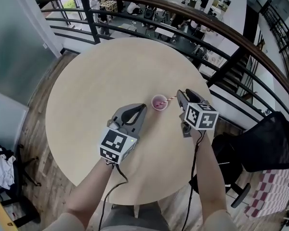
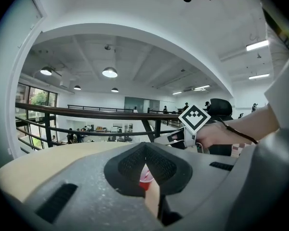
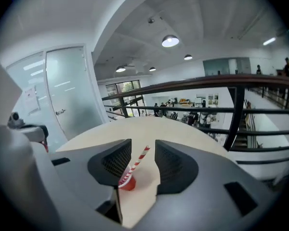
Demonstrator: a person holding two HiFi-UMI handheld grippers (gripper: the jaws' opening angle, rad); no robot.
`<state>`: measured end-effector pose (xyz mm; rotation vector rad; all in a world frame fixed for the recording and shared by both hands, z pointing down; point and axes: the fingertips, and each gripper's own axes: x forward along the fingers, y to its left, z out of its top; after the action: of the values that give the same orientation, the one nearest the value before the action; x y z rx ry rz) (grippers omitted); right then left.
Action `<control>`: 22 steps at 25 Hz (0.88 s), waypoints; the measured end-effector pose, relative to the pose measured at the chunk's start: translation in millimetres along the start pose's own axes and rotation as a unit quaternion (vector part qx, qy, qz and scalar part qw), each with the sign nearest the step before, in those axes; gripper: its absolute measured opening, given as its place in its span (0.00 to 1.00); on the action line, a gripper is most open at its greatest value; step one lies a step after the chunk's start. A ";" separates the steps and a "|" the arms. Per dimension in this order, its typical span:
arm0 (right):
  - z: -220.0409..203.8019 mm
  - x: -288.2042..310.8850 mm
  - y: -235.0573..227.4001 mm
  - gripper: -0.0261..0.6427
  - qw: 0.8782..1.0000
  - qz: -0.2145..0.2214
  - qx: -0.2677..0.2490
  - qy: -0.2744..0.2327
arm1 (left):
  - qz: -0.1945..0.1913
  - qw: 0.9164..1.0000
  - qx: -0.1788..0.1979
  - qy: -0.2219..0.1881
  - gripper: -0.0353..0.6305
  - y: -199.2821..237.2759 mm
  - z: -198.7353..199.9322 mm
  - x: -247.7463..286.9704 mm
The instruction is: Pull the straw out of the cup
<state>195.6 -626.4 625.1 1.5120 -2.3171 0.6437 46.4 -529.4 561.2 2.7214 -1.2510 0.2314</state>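
A small red cup [image 1: 159,102] stands on the round pale table [image 1: 96,81], right of its middle. A red-and-white striped straw [image 1: 170,99] leans out of it toward my right gripper [image 1: 179,95]. In the right gripper view the jaws of the right gripper [image 3: 143,146] stand open; the straw [image 3: 136,162] shows in the gap, touching neither pad, with the cup [image 3: 127,182] just beyond. My left gripper [image 1: 143,108] lies on the cup's near left, its tips meeting. Through the left gripper [image 2: 145,147] the cup [image 2: 145,179] shows below the tips.
A dark curved railing [image 1: 183,11] runs round the far and right sides of the table, with a drop to a lower floor behind it. A black chair [image 1: 267,143] stands at the right. The right gripper's marker cube [image 2: 194,118] shows in the left gripper view.
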 end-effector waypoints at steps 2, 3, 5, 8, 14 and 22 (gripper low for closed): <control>-2.3 5.7 2.4 0.25 1.000 0.006 0.029 0.006 | 0.001 1.000 -0.011 -0.001 0.07 0.8 -1.7 -2.7; -2.6 7.0 2.8 0.25 0.999 0.006 0.035 0.006 | 0.001 1.000 -0.013 -0.001 0.07 0.3 -2.6 -3.7; -2.7 6.8 3.5 0.14 0.999 0.007 0.041 0.004 | 0.001 1.000 -0.017 0.006 0.07 -1.8 -5.3 -5.9; -0.7 6.7 4.7 0.10 0.998 0.012 0.067 -0.010 | 0.008 0.999 -0.029 0.014 0.07 -0.1 -11.2 -8.0; 13.1 -2.5 10.6 0.09 0.996 0.016 0.078 -0.036 | 0.012 0.999 -0.046 0.021 0.07 -5.5 -19.4 -18.5; 54.0 -36.6 38.3 0.09 0.997 0.025 0.034 -0.059 | 0.023 0.999 -0.037 0.002 0.07 -7.8 12.2 -35.8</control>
<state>174.9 -612.6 553.6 1.5671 -2.4504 0.6703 30.4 -500.1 541.7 2.6307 -1.2967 0.1928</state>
